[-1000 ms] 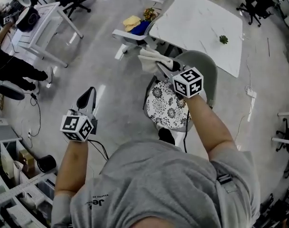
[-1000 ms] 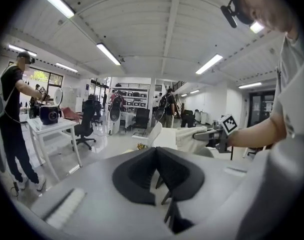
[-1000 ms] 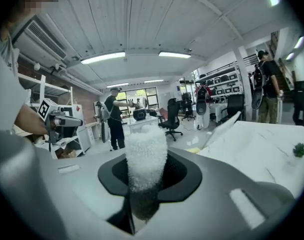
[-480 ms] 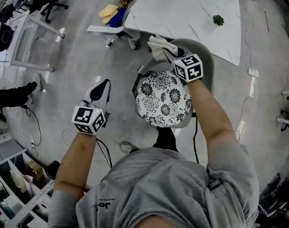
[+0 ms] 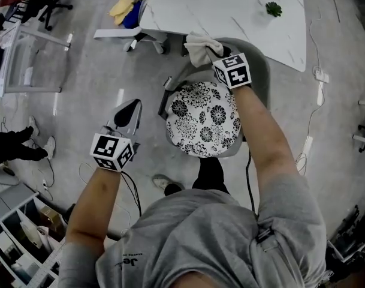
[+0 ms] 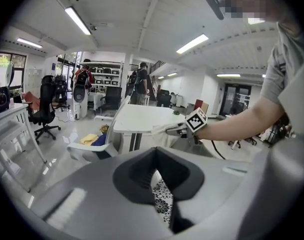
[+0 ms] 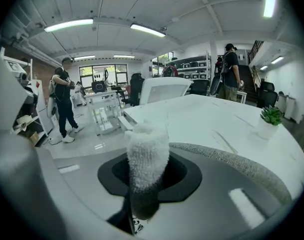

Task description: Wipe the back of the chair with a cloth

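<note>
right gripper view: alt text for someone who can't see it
The right hand-held gripper is shut on a white cloth that sticks up between its jaws, beside the curved top edge of the grey chair back. Beyond are a white table with a small plant and people standing in an open workspace.

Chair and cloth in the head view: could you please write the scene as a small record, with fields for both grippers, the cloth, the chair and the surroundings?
right gripper: shut on the cloth
cloth position: at the top edge of the chair back; contact not clear
left gripper: jaws together, holds nothing, apart from the chair back
seat: round floral cushion
beyond the chair: white table with a small plant
</note>
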`<action>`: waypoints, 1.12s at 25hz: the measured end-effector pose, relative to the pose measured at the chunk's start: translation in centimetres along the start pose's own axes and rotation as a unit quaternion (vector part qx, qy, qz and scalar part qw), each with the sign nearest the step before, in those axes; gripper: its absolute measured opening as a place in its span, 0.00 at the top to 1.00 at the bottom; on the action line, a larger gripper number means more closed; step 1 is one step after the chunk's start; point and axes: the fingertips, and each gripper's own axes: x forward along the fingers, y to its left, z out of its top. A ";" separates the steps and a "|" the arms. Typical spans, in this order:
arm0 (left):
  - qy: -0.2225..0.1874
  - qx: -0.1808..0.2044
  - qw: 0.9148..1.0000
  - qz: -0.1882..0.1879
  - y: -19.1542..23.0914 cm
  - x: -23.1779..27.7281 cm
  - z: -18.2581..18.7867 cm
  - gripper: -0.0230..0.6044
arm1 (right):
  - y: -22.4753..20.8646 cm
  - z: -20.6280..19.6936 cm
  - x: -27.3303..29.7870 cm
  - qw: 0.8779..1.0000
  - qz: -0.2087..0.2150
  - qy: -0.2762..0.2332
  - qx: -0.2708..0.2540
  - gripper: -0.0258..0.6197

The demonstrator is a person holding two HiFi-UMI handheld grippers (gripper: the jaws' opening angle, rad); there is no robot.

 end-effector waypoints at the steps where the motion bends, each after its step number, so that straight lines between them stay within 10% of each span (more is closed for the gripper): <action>1: 0.002 -0.001 1.000 -0.002 -0.2 0.3 -0.1 0.88 | 0.0 0.0 0.0 1.000 0.000 0.000 -0.005 0.83; 28: -0.007 0.010 1.000 -0.021 -3.6 0.0 1.0 0.88 | -13.0 -6.9 -14.8 0.978 -0.202 0.052 0.027 0.83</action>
